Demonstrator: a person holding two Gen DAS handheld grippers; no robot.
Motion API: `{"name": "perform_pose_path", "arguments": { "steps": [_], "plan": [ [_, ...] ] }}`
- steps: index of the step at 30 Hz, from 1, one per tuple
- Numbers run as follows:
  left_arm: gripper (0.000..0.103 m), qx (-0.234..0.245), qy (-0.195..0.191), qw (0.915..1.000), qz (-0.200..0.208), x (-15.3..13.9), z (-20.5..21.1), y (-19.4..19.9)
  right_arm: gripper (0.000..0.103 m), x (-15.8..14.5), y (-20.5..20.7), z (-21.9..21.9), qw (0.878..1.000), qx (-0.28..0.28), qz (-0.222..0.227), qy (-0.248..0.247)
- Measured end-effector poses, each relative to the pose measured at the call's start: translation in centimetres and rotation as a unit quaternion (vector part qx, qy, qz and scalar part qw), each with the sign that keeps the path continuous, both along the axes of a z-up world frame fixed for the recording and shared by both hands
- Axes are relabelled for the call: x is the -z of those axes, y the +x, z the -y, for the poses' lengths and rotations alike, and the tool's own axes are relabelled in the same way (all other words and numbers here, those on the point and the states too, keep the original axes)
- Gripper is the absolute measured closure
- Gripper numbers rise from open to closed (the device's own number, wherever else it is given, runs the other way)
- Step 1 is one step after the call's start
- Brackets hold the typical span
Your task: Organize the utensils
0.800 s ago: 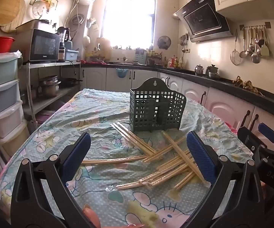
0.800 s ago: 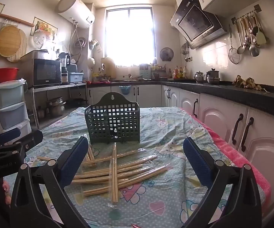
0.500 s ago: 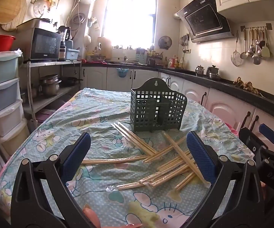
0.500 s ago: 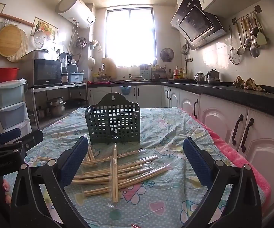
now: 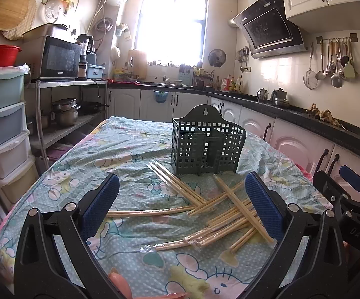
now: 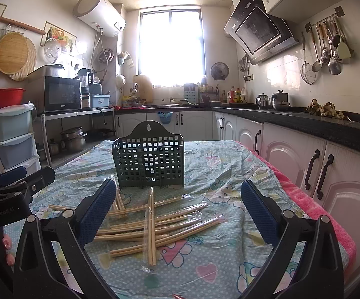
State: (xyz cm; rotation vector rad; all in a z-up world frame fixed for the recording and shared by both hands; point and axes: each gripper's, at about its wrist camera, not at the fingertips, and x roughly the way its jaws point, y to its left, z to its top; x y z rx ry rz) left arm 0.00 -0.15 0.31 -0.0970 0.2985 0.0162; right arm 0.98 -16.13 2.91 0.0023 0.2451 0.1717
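In the left wrist view, everything ahead has slid slightly toward 3 o'clock. The green utensil basket (image 5: pixel 206 144), the microwave (image 5: pixel 60 61) and the woven tray (image 5: pixel 13 7) on the wall each sit a little farther that way than before, so the left gripper (image 5: pixel 180 196) has swung faintly toward 9 o'clock. In the right wrist view the drift is fainter still: the basket is nudged barely toward 3 o'clock, and the left gripper's tip at the 9 o'clock edge sits a touch higher, toward 12 o'clock.
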Motion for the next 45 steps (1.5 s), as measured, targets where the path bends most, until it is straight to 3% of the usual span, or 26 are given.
{"name": "perform_pose_path", "arguments": {
  "steps": [34,45],
  "plan": [
    [0.010,0.001,-0.004,1.0000,0.004,-0.5,-0.7,-0.1,0.006,0.2,0.4,0.0,1.000,-0.001,-0.004,-0.002],
    [0.010,-0.003,-0.020,0.9998,-0.005,-0.4,-1.8,0.3,0.006,0.6,0.5,-1.2,0.999,-0.038,-0.017,-0.012]
  ]
}}
